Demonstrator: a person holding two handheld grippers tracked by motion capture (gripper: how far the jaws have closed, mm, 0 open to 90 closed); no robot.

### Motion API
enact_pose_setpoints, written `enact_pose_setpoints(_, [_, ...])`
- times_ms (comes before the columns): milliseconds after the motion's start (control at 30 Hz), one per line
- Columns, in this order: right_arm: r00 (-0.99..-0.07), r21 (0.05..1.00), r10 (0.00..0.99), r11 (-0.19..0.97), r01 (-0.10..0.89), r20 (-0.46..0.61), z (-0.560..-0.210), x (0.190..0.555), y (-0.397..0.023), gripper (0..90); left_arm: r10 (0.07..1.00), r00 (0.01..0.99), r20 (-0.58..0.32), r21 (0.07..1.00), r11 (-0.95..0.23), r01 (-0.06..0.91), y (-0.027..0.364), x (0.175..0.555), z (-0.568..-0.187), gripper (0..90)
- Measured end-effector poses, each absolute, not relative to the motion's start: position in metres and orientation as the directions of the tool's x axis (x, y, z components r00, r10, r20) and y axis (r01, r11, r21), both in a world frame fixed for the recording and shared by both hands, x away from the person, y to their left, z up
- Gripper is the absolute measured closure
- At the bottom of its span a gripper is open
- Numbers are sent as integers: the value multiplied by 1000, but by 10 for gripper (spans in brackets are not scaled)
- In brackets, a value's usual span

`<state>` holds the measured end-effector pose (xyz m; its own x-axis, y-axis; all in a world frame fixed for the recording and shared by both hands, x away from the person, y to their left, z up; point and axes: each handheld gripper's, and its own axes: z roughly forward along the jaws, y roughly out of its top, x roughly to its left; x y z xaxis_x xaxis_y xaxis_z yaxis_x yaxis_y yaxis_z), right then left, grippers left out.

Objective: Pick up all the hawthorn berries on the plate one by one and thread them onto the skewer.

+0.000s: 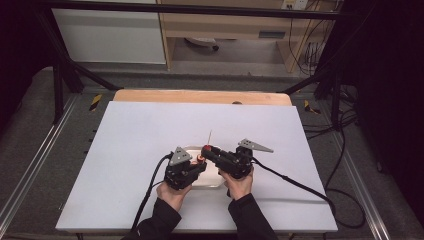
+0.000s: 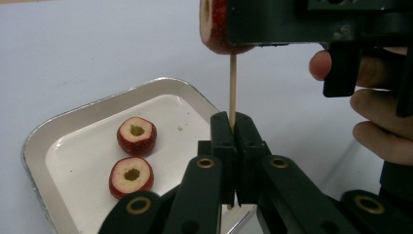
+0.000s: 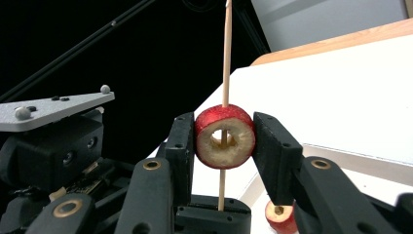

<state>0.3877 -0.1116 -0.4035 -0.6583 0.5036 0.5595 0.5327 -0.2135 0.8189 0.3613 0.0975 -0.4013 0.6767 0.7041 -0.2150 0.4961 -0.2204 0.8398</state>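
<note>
A red fruit ring [image 3: 214, 119] with a cored hole sits pinched between the pads of my right gripper [image 3: 225, 139], which is shut on it. A thin wooden skewer [image 3: 226, 48] runs upright through the ring's hole. Lower down, my left gripper [image 2: 233, 129] is shut on that skewer [image 2: 233, 83], and the ring [image 2: 214, 29] hangs just above it. In the high view the two grippers [image 1: 192, 169] [image 1: 212, 152] meet over the tray [image 1: 220, 182], with the skewer tip [image 1: 210, 136] poking up.
The shallow metal tray [image 2: 97, 105] holds two more red cored rings [image 2: 137, 135] [image 2: 131, 175]. It rests on a white table board [image 1: 150, 130] with wide bare room all around. Cables trail from both grippers toward the front edge.
</note>
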Motion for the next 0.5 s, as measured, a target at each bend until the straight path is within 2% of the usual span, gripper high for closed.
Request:
enact_pose_setpoints(200, [-656, 819, 511, -202, 537, 556, -406, 387, -111, 625, 707, 679, -199, 831, -244, 499, 95, 360, -404, 888])
enact_pose_setpoints(433, [-673, 821, 491, -184, 541, 553, -407, 385, -113, 625, 657, 697, -288, 827, -197, 527, 102, 362, -406, 888])
enact_pose_setpoints(500, [-681, 824, 482, -184, 536, 551, -406, 385, -114, 625, 658, 700, -278, 831, -201, 519, 102, 360, -407, 888])
